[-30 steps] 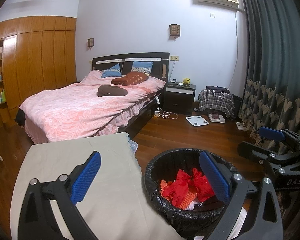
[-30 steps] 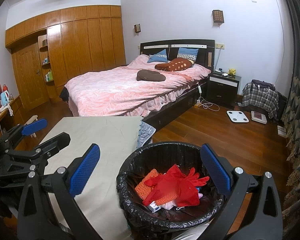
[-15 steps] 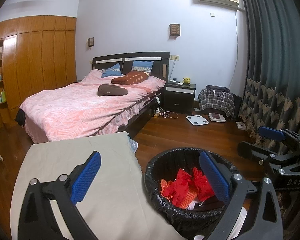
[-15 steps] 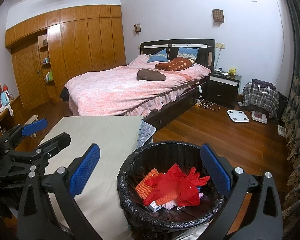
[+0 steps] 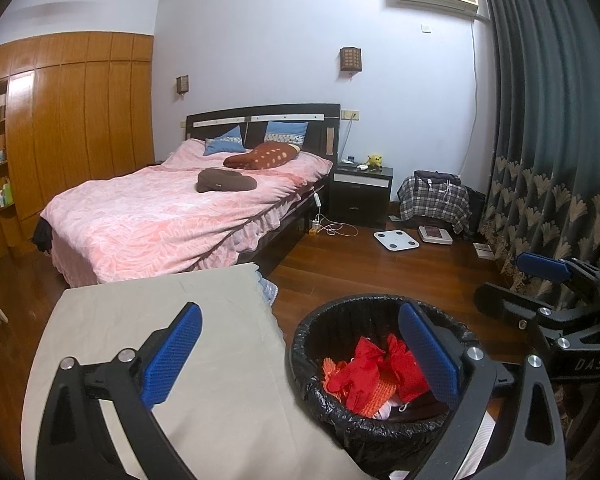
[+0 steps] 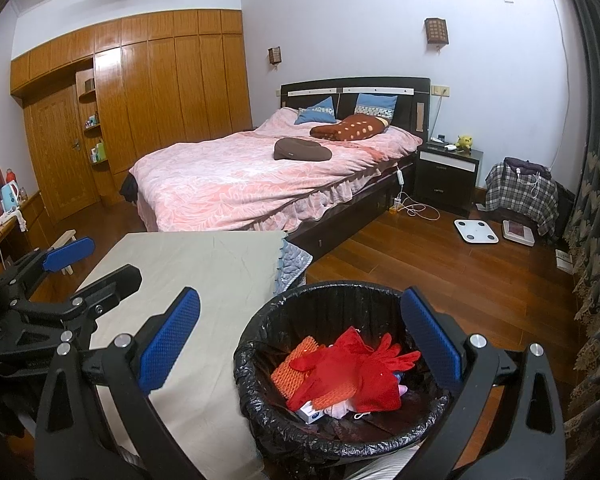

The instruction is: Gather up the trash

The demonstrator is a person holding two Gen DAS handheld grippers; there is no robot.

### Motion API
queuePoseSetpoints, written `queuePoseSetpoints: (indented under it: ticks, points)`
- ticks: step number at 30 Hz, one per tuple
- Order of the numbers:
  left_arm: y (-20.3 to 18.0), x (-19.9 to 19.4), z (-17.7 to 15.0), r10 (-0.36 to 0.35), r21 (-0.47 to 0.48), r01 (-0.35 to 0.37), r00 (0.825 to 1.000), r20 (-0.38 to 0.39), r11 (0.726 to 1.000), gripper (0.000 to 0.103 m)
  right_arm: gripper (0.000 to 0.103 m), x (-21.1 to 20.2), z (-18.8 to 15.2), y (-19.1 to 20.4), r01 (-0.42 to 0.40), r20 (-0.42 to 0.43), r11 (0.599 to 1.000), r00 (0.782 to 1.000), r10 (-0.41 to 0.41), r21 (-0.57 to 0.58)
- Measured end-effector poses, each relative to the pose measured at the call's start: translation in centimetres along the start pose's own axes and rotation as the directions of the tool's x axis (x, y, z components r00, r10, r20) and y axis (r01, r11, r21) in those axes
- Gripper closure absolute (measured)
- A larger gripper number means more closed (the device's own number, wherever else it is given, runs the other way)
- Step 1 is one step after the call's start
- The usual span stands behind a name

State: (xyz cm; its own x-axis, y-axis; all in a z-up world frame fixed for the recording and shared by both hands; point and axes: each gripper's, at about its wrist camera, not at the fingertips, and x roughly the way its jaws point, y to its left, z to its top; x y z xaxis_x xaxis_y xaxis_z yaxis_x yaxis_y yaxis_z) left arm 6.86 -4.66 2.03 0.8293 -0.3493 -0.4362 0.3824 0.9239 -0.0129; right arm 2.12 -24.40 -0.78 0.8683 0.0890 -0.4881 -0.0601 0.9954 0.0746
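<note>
From the left wrist view, the left gripper (image 5: 300, 354) stood spread wide and empty, its blue dimpled pads (image 5: 171, 356) apart above the beige cloth-covered table (image 5: 140, 320). Just beside the table's edge sat the round bin lined with crinkled black plastic (image 5: 340, 424). Inside lay the crumpled red and orange knitted trash (image 5: 364, 376), partly hidden by the right-hand pad. The right gripper (image 5: 540, 280) showed at the frame's right edge, cut off.

From the right wrist view, the right gripper (image 6: 300, 340) was likewise spread and empty over the bin (image 6: 284, 428). The trash (image 6: 340, 376) included what looked like a red glove over orange mesh, with a small white box half buried beneath. The left gripper (image 6: 76, 264) sat at the left, its fingers apart. Behind stood a pink quilted bed (image 6: 240, 180).
</note>
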Motion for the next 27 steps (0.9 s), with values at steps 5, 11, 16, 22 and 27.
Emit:
queuePoseSetpoints:
  ticks: [5,11,16,22,27]
  points:
    - [0.12,-0.01,0.0,0.0,-0.001,0.0,1.0,0.0,1.0,0.006,0.005,-0.01,0.0,0.06,0.0,0.0,1.0,1.0,0.0,0.001]
    - [0.16,0.01,0.0,0.0,-0.001,0.0,1.0,0.0,1.0,0.006,0.005,-0.01,0.01,0.06,0.001,0.0,1.0,1.0,-0.001,0.001]
    - [0.11,0.0,0.03,0.0,-0.001,0.0,1.0,-0.001,1.0,0.006,0.005,-0.01,0.03,0.04,0.0,-0.001,1.0,1.0,0.0,0.001]
    - [0.07,0.01,0.06,0.0,-0.001,0.0,1.0,-0.001,1.0,0.006,0.005,-0.01,0.02,0.01,0.0,-0.001,1.0,1.0,0.0,0.001]
    - [0.15,0.0,0.05,0.0,-0.002,0.0,1.0,-0.001,1.0,0.006,0.005,0.0,0.03,0.05,0.0,-0.003,1.0,1.0,0.0,0.002]
